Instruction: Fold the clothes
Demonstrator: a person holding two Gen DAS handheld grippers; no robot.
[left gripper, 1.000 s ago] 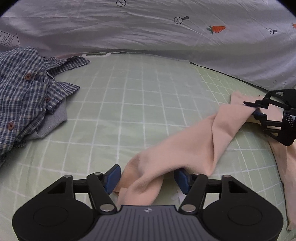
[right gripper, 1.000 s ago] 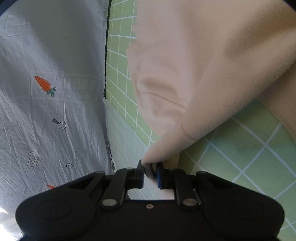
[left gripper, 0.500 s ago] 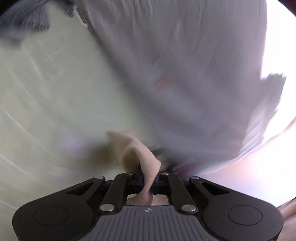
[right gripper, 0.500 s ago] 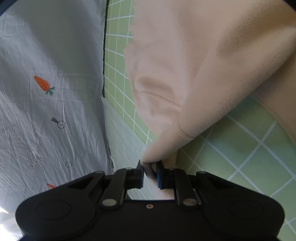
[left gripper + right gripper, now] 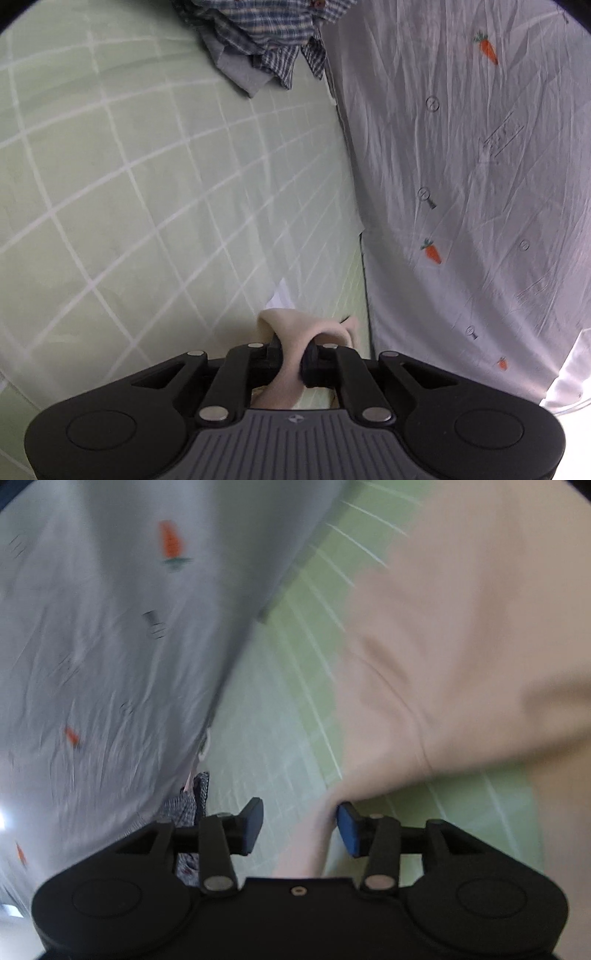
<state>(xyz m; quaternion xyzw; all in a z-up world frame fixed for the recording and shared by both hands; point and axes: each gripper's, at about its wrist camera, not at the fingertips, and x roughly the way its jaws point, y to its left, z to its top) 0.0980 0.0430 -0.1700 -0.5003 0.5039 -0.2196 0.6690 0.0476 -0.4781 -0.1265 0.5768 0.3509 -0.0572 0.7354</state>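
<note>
Green grid mat [image 5: 155, 192], peach garment [image 5: 461, 657] spread across it, plaid shirt [image 5: 266, 29] heaped at its edge

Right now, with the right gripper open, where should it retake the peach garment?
Probably the hemmed edge of the peach garment beside the right gripper's blue pad, closing sideways from where it sits; that edge hangs narrow between the open jaws.

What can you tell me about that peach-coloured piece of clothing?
The peach garment looks like soft, plain, fleecy knit. Most of it lies spread over the green grid mat. The left gripper is shut on a bunched fold of it. The right gripper is open, its blue pad beside an edge of the cloth.
</note>
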